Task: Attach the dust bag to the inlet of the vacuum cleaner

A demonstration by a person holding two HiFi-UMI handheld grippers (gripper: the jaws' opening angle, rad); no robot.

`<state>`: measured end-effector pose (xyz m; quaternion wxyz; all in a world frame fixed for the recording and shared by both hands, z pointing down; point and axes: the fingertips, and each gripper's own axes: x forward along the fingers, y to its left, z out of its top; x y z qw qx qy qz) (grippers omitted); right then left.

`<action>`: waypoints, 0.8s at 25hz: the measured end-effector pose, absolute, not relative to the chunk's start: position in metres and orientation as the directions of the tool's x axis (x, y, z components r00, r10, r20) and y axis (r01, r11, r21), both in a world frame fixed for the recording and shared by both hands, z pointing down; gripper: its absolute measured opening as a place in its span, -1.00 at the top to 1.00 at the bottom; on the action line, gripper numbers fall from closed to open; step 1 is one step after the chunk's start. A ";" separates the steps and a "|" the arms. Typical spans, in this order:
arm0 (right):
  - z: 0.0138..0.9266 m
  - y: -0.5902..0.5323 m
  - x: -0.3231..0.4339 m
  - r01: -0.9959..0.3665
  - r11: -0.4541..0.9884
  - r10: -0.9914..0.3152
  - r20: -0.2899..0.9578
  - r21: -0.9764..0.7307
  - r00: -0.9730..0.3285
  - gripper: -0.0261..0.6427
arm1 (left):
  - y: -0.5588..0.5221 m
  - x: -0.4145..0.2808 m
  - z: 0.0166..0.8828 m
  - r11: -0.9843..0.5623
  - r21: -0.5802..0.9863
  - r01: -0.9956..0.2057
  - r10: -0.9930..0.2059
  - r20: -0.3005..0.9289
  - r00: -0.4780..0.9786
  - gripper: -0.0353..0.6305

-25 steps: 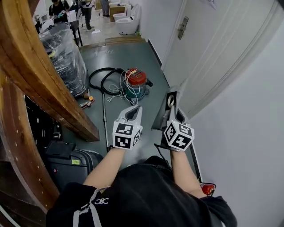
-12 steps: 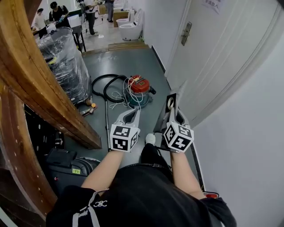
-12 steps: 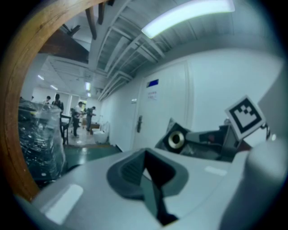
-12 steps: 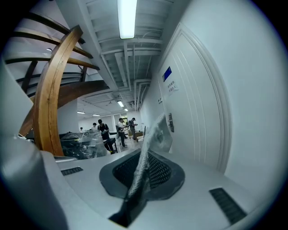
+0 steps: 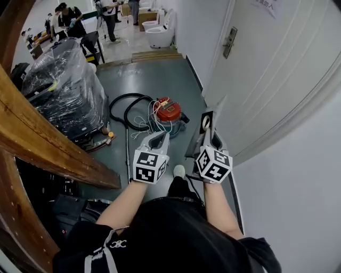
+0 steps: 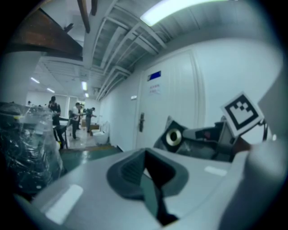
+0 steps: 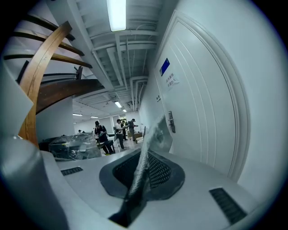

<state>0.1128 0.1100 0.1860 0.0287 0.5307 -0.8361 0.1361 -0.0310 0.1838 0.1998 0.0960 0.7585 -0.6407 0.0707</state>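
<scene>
Jaws of right gripper [image 5: 210,139] pinch a flat, seemingly fibrous dust bag [image 5: 196,142]; left gripper [image 5: 160,139] closed.

bright, even light falls from ceiling strip lamps [image 7: 117,13]. the white door [image 5: 266,74] looks washed out, and the floor [image 5: 160,74] has a dull sheen. it is dark under the wooden stair [image 5: 48,144] at near left. both gripper views bulge, with black corners; the left one is hazy and blurred up close.
</scene>
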 end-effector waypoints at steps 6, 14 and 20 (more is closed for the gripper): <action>0.197 0.042 0.098 -0.893 0.405 -0.870 0.216 -0.197 -0.443 0.87 | 0.117 -0.041 0.208 -0.160 0.069 -0.985 -0.953 0.249 0.173 0.91; 0.216 -0.031 0.084 -0.899 0.397 -0.854 0.284 -0.188 -0.436 0.87 | 0.047 -0.060 0.233 -0.147 0.078 -0.986 -0.940 0.300 0.164 0.90; 0.242 -0.080 0.078 -0.905 0.380 -0.837 0.344 -0.192 -0.425 0.87 | -0.001 -0.075 0.260 -0.117 0.140 -0.983 -0.921 0.354 0.160 0.91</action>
